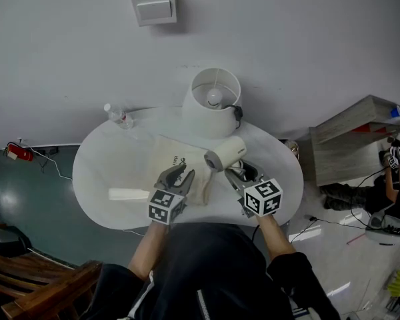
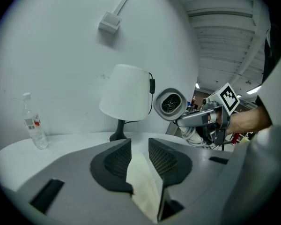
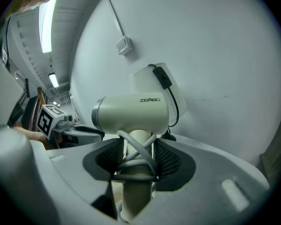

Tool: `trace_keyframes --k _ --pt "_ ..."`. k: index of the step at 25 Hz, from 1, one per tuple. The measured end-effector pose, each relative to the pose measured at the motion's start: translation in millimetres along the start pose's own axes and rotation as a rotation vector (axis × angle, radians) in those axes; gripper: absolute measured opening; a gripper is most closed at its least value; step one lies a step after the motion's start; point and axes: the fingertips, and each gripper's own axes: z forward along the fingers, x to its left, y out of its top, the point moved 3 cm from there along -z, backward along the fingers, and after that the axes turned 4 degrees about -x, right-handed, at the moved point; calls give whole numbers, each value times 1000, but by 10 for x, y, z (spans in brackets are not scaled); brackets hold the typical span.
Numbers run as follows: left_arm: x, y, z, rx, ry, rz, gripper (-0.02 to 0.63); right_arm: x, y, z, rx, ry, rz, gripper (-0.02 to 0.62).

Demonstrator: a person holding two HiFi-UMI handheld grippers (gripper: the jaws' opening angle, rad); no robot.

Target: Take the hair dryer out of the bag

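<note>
Here the right hand-held gripper (image 3: 138, 159) is clamped on the handle of the hair dryer (image 3: 131, 114), its two jaws pressing the handle from either side with the grey cord (image 3: 131, 165) looped around the handle between them. The dryer's cream barrel lies crosswise just above the jaw tips. The left hand-held gripper (image 2: 136, 157) has its jaws drawn close on a fold of the cream bag (image 2: 143, 184), and the cloth runs from between the pads back toward the camera. From the left hand-held gripper, the dryer (image 2: 170, 104) is up in the air ahead and to the right, its round rear grille facing back, with no cloth around it. In the head view the bag (image 1: 168, 157) lies flat on the round white worktop (image 1: 100, 162) under and ahead of the left hand-held gripper (image 1: 180, 175). The dryer (image 1: 225, 153) sits just beyond the tips of the right hand-held gripper (image 1: 243, 176), beside the bag's right edge. A white-shaded lamp (image 1: 213, 100) stands farther ahead of both. A water bottle (image 1: 120, 117) stands well off to the left of the left one, and a flat white block (image 1: 129, 194) lies just to its left.
</note>
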Motion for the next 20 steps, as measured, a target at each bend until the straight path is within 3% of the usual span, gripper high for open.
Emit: trace_keyframes --k 8,16,20 --pt "196 428 -222 -103 47 21 103 139 409 -151 -127 6 -16 196" --pt "224 640 -358 -168 72 40 100 174 595 -259 -188 1 -22 195" --pt "161 696 -398 -191 55 55 21 185 640 -310 -203 -5 -30 196"
